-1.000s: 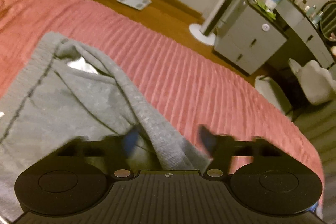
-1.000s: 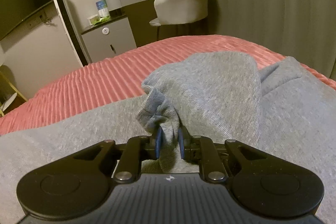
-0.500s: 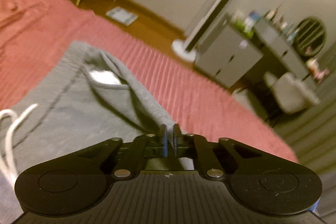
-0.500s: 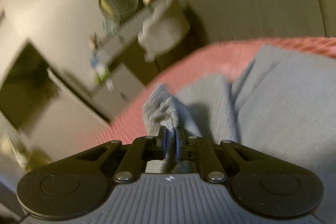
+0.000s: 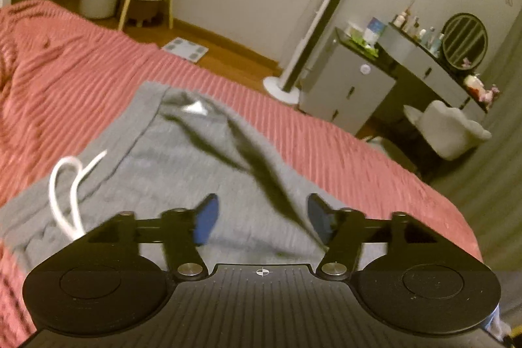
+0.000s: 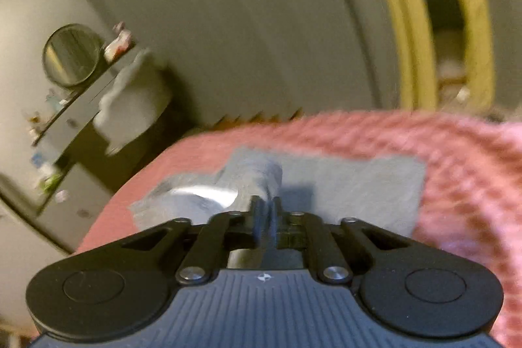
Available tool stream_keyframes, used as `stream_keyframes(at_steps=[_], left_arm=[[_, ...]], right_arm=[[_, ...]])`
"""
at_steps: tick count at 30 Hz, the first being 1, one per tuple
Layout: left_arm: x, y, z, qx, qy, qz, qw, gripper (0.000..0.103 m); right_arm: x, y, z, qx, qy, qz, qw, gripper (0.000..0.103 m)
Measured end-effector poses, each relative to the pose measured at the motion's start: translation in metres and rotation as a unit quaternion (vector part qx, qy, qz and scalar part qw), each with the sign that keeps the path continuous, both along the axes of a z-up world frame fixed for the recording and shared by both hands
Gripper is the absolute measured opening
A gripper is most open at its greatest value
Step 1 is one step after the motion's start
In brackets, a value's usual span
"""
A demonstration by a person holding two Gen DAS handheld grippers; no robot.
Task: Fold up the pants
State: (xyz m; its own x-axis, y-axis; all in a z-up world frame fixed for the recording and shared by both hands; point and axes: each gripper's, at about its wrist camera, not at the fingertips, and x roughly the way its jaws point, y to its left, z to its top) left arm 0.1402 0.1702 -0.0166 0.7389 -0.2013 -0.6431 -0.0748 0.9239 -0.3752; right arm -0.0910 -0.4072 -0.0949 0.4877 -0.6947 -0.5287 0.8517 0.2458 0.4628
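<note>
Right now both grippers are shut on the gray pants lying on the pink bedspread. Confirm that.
Not quite. The left wrist view shows the left gripper open above the gray pants. Only the right gripper is shut on them, over the pink bedspread.

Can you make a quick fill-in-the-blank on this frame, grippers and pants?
1. The left gripper hovers over the gray pants with its jaws ____.
2. The right gripper has its jaws shut on a bunch of ____ fabric.
3. The pants lie on a ribbed ____ bedspread.
4. The drawstring looping over the waistband is ____.

Missing words: open; gray; pink; white
</note>
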Motion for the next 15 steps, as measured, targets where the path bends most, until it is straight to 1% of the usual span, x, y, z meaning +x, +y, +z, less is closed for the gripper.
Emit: stream_keyframes(at_steps=[1, 2, 3, 4, 6, 7, 8, 9, 11, 12, 13, 14, 15], left_arm=[[0.014, -0.005, 0.000, 0.000, 0.003, 0.000, 1.0000, 0.071], [0.025, -0.010, -0.002, -0.004, 0.007, -0.001, 1.0000, 0.072], [0.035, -0.016, -0.005, -0.008, 0.012, -0.009, 0.9999, 0.076], [0.050, -0.023, -0.010, -0.011, 0.019, -0.020, 0.9996, 0.078], [0.077, -0.034, -0.024, 0.000, 0.042, -0.018, 0.9990, 0.079], [0.091, -0.038, -0.033, 0.007, 0.058, -0.017, 0.9981, 0.079], [0.102, -0.039, -0.040, 0.012, 0.075, -0.011, 0.9970, 0.076], [0.111, -0.037, -0.047, 0.010, 0.086, -0.002, 0.9963, 0.075], [0.123, -0.029, -0.058, -0.016, 0.099, 0.016, 0.9948, 0.073], [0.127, -0.025, -0.063, -0.027, 0.100, 0.019, 0.9945, 0.070], [0.130, -0.023, -0.067, -0.031, 0.103, 0.022, 0.9939, 0.066], [0.134, -0.022, -0.071, -0.032, 0.110, 0.025, 0.9930, 0.053], [0.137, -0.022, -0.075, -0.036, 0.118, 0.026, 0.9921, 0.034]], right_arm=[[0.002, 0.007, 0.005, -0.016, 0.016, -0.022, 1.000, 0.001], [0.005, 0.014, 0.012, -0.045, 0.028, -0.038, 0.998, 0.001], [0.010, 0.018, 0.016, -0.061, 0.033, -0.036, 0.997, 0.001], [0.016, 0.021, 0.014, -0.066, 0.025, -0.021, 0.997, 0.001], [0.024, 0.018, 0.001, -0.053, -0.014, 0.027, 0.998, 0.001], [0.028, 0.014, -0.008, -0.036, -0.016, 0.041, 0.998, 0.001], [0.033, 0.012, -0.015, -0.022, -0.005, 0.045, 0.999, 0.002], [0.036, 0.009, -0.020, -0.015, 0.003, 0.045, 0.999, 0.003], [0.037, -0.002, -0.026, -0.002, 0.001, 0.048, 0.999, 0.004], [0.038, -0.005, -0.026, 0.000, -0.004, 0.049, 0.999, 0.004], [0.039, -0.008, -0.028, 0.001, -0.009, 0.051, 0.999, 0.004], [0.035, -0.009, -0.031, 0.003, -0.012, 0.052, 0.999, 0.004], [0.034, -0.011, -0.033, 0.008, -0.014, 0.055, 0.998, 0.004]])
